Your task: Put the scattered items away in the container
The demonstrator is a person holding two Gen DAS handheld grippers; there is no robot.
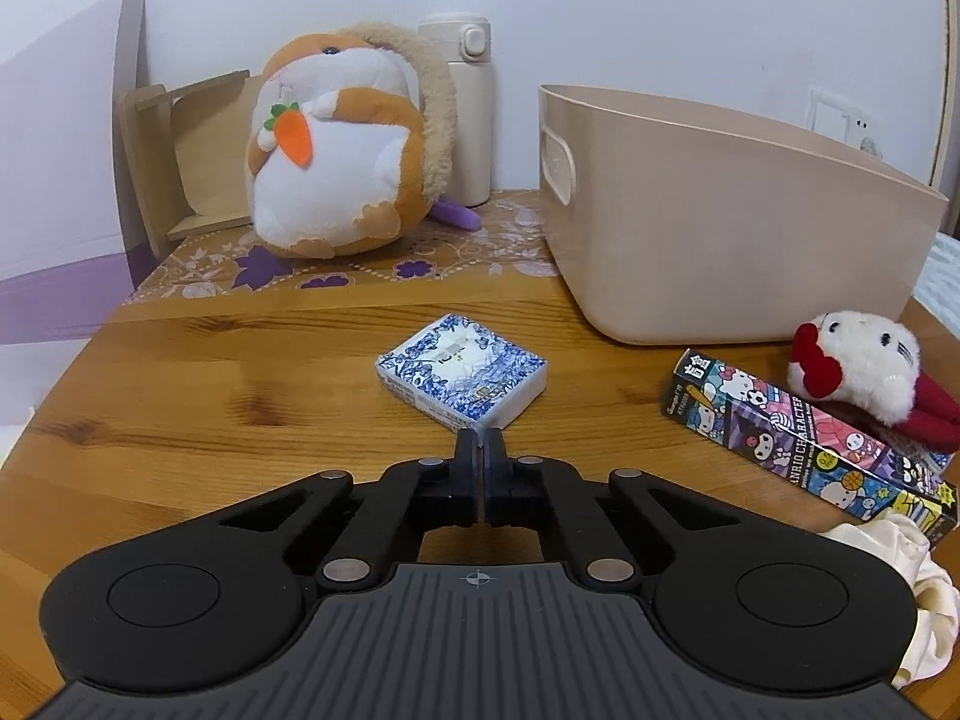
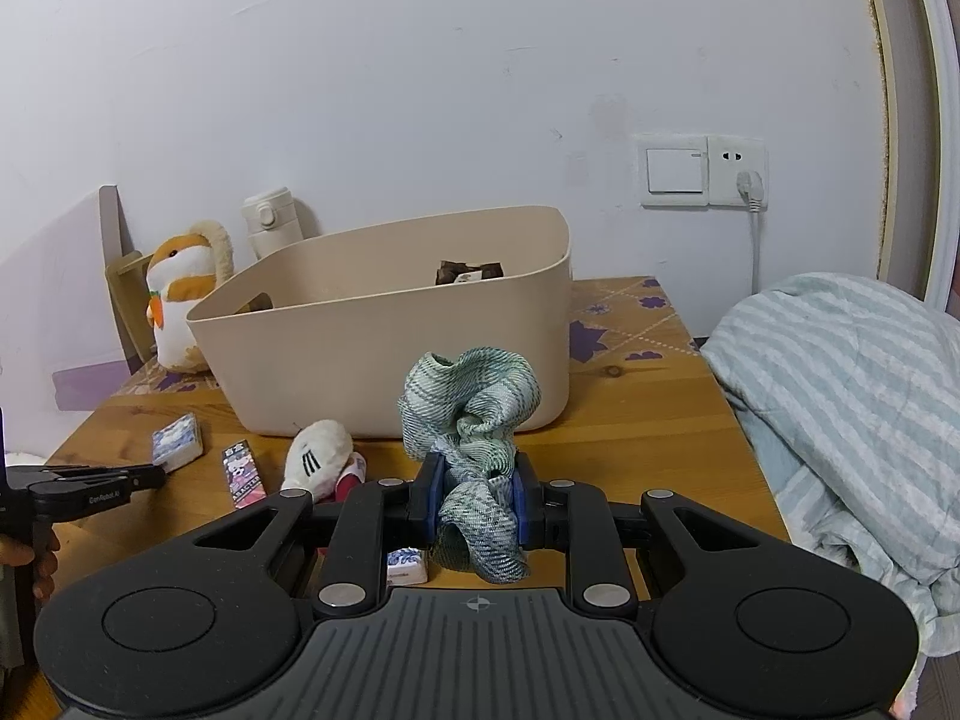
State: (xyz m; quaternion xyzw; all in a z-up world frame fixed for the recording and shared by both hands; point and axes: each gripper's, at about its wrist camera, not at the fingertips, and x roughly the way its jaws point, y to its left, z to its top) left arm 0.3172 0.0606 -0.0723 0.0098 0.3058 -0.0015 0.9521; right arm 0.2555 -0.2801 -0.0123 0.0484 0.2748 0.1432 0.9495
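Fingers of the left gripper [image 1: 482,441] are pressed together, angled downward, with the blue-patterned box [image 1: 461,367] just ahead on the counter [image 1: 180,408]. The green cloth [image 2: 474,420] is clamped in the right gripper [image 2: 477,483], before the container [image 2: 336,354].

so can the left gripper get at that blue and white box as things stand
Probably yes. The left gripper sits just short of the blue and white box with only bare table around it, but its jaws are shut and would need to open first.
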